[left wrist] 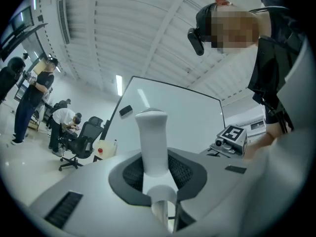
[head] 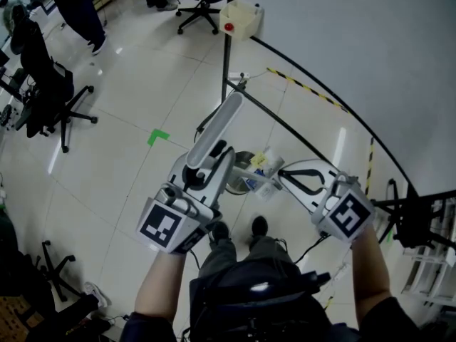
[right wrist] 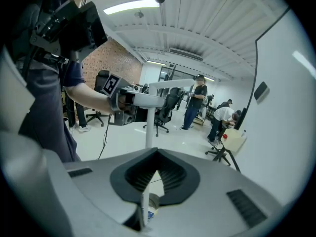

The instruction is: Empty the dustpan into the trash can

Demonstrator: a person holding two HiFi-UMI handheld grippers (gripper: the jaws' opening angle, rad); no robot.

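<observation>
Head view: person stands over the work, a gripper in each hand, shoes (head: 219, 230) at 6 o'clock.

Left gripper (head: 211, 165), at 8 o'clock: jaws clenched round the dustpan (head: 226, 120) by its white handle. The handle runs up and away toward 12 o'clock. In the left gripper view the handle (left wrist: 153, 137) stands upright between the pads of the left gripper (left wrist: 159, 189), which press on both its sides.

Right gripper (head: 285, 178), at 4 o'clock, points in toward centre. In its own view the right gripper (right wrist: 147, 194) has its jaws nearly together, pinching a thin white edge (right wrist: 143, 209). That edge looks like the dustpan's pan, though this is not certain. The same view shows a white pole (right wrist: 148, 127) dropping straight down from the handle.

The dustpan's lower end sits between the two grippers, just ahead of the shoes. It carries litter, with a yellow scrap (head: 259, 160) on top. A round grey shape (head: 241, 164) lies beside the litter; whether it is the trash can cannot be told.

Surroundings: yellow box (head: 241, 18) on a black stand at 12 o'clock. Green tape mark (head: 157, 137) on the floor at 10 o'clock. Office chair (head: 50, 98) at 9 o'clock. White wall (head: 370, 48) from 1 to 3 o'clock.
</observation>
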